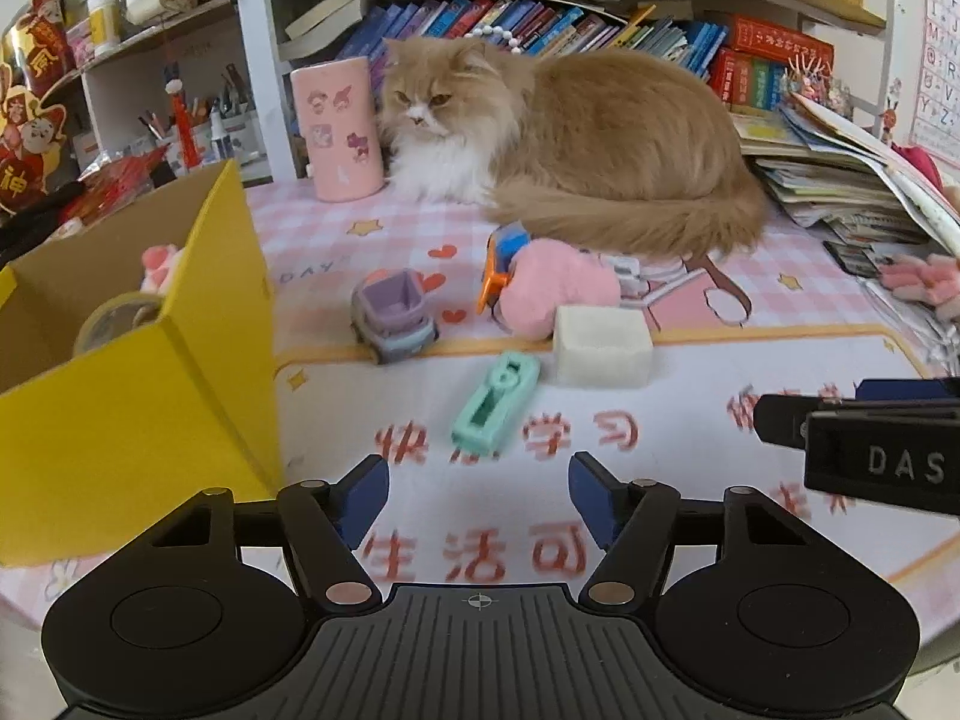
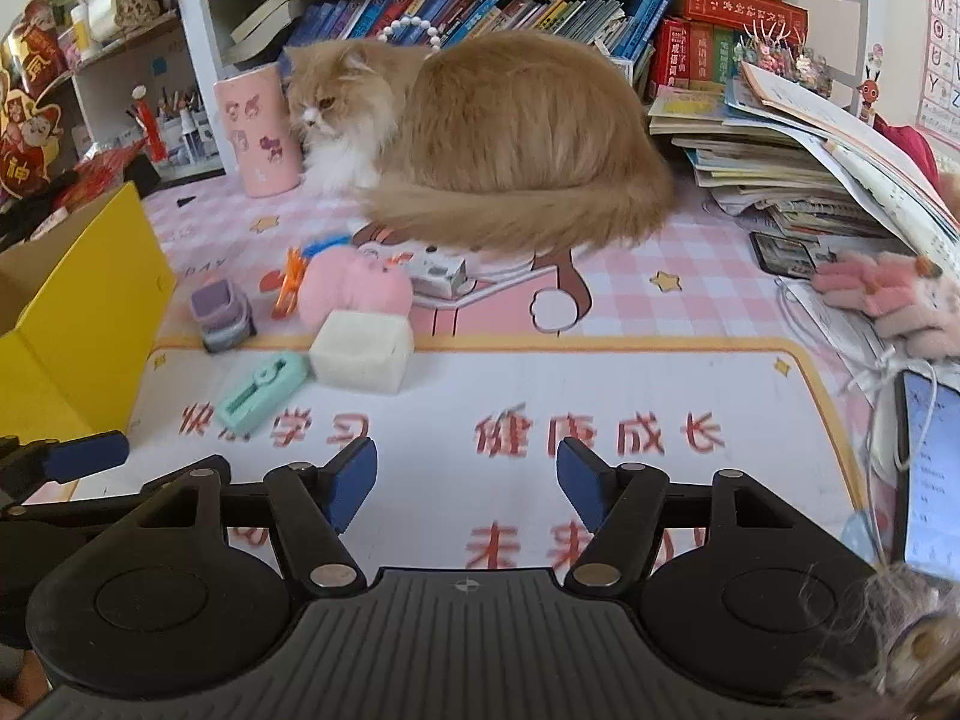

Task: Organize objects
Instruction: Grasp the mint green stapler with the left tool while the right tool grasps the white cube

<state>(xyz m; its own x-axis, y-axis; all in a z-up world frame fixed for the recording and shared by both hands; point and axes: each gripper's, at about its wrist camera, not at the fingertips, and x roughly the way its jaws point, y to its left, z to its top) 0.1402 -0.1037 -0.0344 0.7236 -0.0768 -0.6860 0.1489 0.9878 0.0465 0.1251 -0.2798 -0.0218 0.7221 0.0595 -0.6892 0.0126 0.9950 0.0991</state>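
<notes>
Now both empty: left gripper (image 1: 478, 489) and right gripper (image 2: 466, 480) hovering with jaws apart over the desk mat (image 2: 600, 372). Just ahead, mint tape dispenser (image 1: 495, 404) lying flat; likely light, stiff, slick plastic, best pinched across its narrow sides. Beyond, white foam block (image 1: 602, 345), soft. Left, yellow box (image 1: 144, 396).
</notes>
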